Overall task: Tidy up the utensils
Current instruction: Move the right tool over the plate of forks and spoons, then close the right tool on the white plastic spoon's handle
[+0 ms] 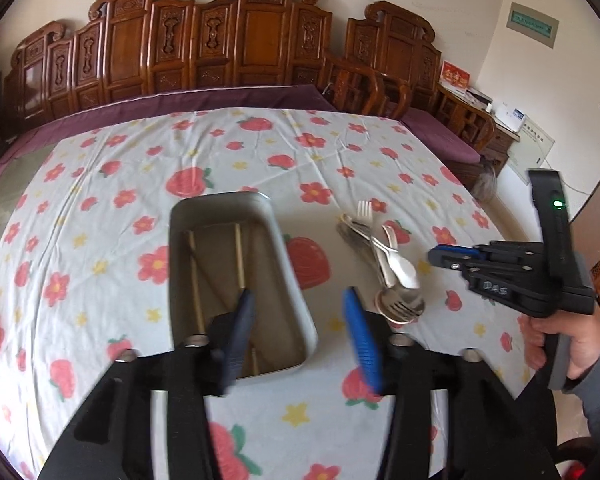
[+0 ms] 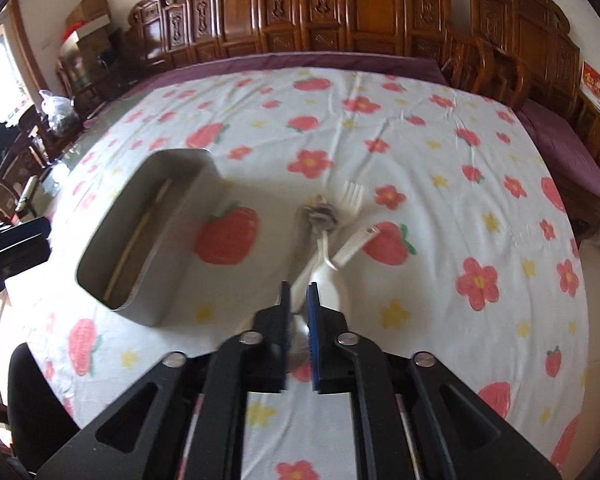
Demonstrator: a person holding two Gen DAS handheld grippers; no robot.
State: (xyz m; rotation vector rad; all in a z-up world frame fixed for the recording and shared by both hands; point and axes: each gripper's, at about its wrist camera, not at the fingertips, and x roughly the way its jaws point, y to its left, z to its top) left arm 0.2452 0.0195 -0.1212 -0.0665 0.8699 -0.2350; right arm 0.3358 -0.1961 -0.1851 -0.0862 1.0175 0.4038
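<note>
Floral-clothed table (image 1: pixel 100 184): tray (image 1: pixel 296 280), seemingly mixed cutlery (image 1: pixel 384 256).
</note>
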